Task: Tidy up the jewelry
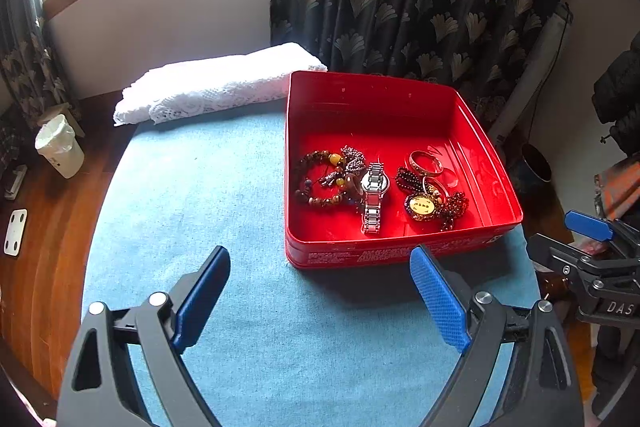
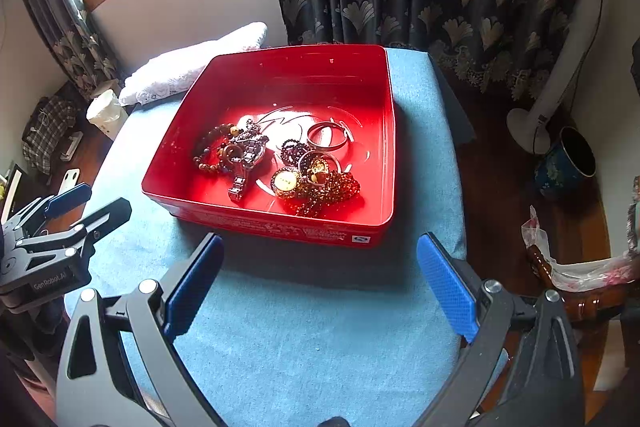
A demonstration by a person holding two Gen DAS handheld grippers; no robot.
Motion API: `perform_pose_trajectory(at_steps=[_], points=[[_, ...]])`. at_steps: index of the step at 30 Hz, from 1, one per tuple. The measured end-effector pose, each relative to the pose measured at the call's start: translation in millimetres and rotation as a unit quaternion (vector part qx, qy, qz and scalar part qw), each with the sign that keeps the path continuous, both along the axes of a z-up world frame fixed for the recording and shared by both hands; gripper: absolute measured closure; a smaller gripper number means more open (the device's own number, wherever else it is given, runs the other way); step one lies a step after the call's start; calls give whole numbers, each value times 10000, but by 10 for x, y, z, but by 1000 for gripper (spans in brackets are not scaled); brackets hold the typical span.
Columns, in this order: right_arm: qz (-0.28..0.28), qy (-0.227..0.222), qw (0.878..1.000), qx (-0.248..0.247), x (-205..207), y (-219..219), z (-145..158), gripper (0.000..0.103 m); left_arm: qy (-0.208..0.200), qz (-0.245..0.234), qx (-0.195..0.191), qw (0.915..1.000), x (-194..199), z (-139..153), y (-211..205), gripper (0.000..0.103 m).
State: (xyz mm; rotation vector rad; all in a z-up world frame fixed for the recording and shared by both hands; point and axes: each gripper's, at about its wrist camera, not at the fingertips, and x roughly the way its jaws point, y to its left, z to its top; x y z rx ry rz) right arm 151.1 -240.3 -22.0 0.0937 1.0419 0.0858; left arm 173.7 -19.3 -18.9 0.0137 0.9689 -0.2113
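Hovering over the blue tablecloth [image 1: 192, 187], the left gripper [image 1: 320, 291] has its blue-padded jaws spread wide and holds nothing. The right gripper [image 2: 320, 283] hangs the same way, released and empty, just short of the red tin [image 2: 384, 155]. The tin sits on the far right part of the table. Inside it, toward the near wall, lie a brown bead bracelet [image 1: 320, 179], a silver watch [image 1: 374, 195], a silver bangle [image 1: 426, 163], a gold round pendant [image 1: 420, 206] and dark red beads [image 1: 454, 207], bunched close and partly tangled. A folded white lace cloth [image 1: 216, 87] rests at the table's far left edge, beside the tin.
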Motion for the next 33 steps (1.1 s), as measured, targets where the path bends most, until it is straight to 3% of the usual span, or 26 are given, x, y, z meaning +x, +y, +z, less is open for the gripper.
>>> perform_pose_trajectory(at_steps=[33], points=[[7, 31, 10000, -6, -5, 15, -46, 9, 23, -2, 8, 10000, 7, -27, -30, 13]])
